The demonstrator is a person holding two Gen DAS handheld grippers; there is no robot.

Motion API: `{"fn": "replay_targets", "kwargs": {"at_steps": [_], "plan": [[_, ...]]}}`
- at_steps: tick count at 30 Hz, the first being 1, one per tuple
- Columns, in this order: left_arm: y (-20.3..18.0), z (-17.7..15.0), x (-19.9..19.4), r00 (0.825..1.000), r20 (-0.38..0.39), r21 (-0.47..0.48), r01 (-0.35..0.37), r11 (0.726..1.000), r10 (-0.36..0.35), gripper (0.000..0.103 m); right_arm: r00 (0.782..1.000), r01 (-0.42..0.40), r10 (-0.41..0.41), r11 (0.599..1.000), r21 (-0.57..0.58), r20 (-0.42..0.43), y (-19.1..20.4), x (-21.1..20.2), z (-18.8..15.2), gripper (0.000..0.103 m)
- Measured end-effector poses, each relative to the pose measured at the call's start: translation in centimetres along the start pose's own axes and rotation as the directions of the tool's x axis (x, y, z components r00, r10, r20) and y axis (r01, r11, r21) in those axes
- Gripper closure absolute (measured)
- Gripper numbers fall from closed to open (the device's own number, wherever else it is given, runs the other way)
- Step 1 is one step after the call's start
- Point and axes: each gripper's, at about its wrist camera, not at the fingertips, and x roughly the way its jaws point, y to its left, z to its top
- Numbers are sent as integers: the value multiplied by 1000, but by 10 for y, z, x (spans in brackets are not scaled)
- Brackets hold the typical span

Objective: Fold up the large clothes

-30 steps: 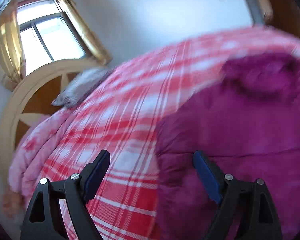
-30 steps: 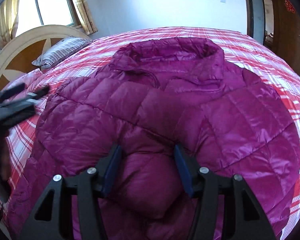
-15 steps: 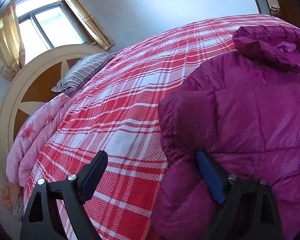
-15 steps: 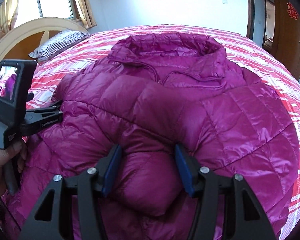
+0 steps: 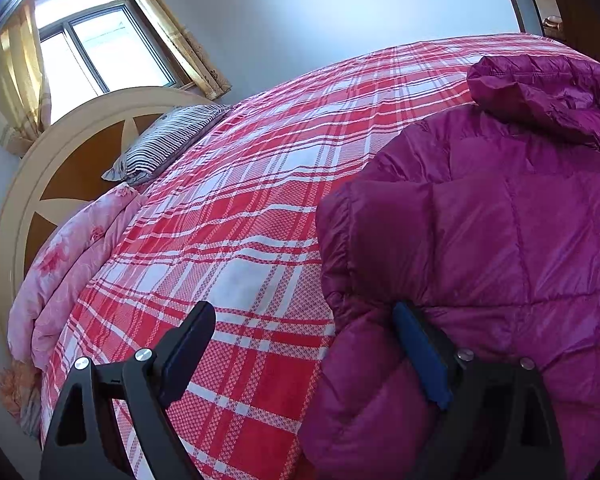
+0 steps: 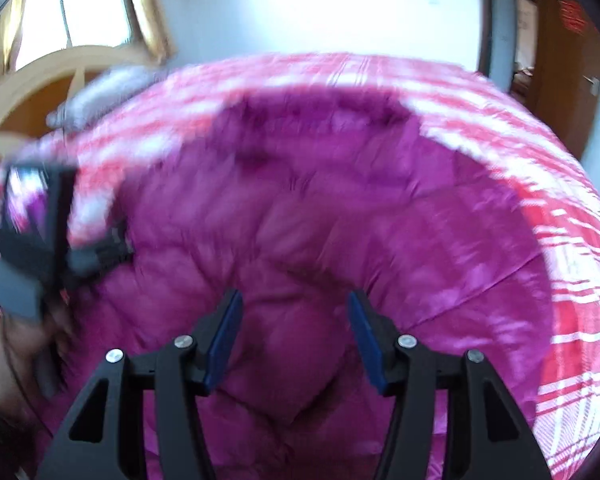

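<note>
Left gripper jaws spread wide, nothing pinched: one pad over bare bedspread, the other tucked against the edge of the magenta puffer jacket. Right gripper half closed, clenched on a puffy fold of the jacket. Jacket lies spread on the red-and-white plaid bedspread, collar at the far end. No containers. Striped pillow and pink floral quilt by the round headboard; curtained window, wooden door. Right view motion-blurred; the person's hand is only a smear.
</note>
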Motion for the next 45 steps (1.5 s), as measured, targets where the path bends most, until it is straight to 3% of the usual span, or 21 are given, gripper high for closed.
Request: {"fn": "replay_targets", "kwargs": {"at_steps": [4,11,16,19,21,24,27,32,33,35,37,39,40,41,43,44,45], "plan": [[0,0,0,1000,0,-1,1,1000,-1,12,999,-15,18,999,-50,51,24,-2,20,45],[1,0,1,1000,-1,-11,10,1000,-10,12,999,19,-22,998,-68,-41,29,60,5,45],[1,0,1,1000,-2,-7,9,1000,-9,12,998,-3,-1,998,-61,-57,22,71,-5,45],[25,2,-2,994,-18,-110,105,988,-108,12,999,-3,-1,998,-62,-52,22,71,-7,45],[63,4,-8,976,8,-276,210,938,-216,12,999,-10,8,998,-55,-47,21,70,-7,45],[106,13,-24,946,122,-429,323,844,-300,12,999,-20,18,999,-48,-39,20,70,-8,44],[118,33,-48,934,219,-428,352,833,-282,12,999,-27,25,998,-49,-37,20,71,-8,43],[66,53,-80,861,292,-274,492,826,-416,12,999,-32,30,998,-52,-35,22,70,-9,41],[48,52,-81,847,290,-240,516,822,-446,12,999,-35,33,998,-50,-33,21,70,-9,41],[22,51,-77,840,270,-197,527,827,-471,12,999,-39,37,998,-47,-30,20,70,-9,41],[1,50,-61,862,228,-173,493,853,-452,12,999,-42,41,998,-45,-28,20,69,-9,40],[-11,45,-33,915,129,-173,401,900,-383,12,999,-46,45,998,-42,-25,19,69,-9,40],[-10,40,-15,922,70,-201,386,900,-380,12,999,-49,48,998,-39,-24,19,69,-9,40],[-7,34,1,917,8,-236,389,890,-399,12,998,-52,51,998,-36,-23,18,68,-9,40],[4,25,25,873,-46,-328,445,833,-485,12,998,-56,56,998,-35,-22,18,69,-8,39],[9,24,29,866,-42,-338,457,823,-498,12,998,-58,58,998,-36,-22,18,69,-8,39],[5,25,30,875,-57,-303,444,843,-481,11,998,-58,58,998,-37,-23,18,69,-8,38]]}}
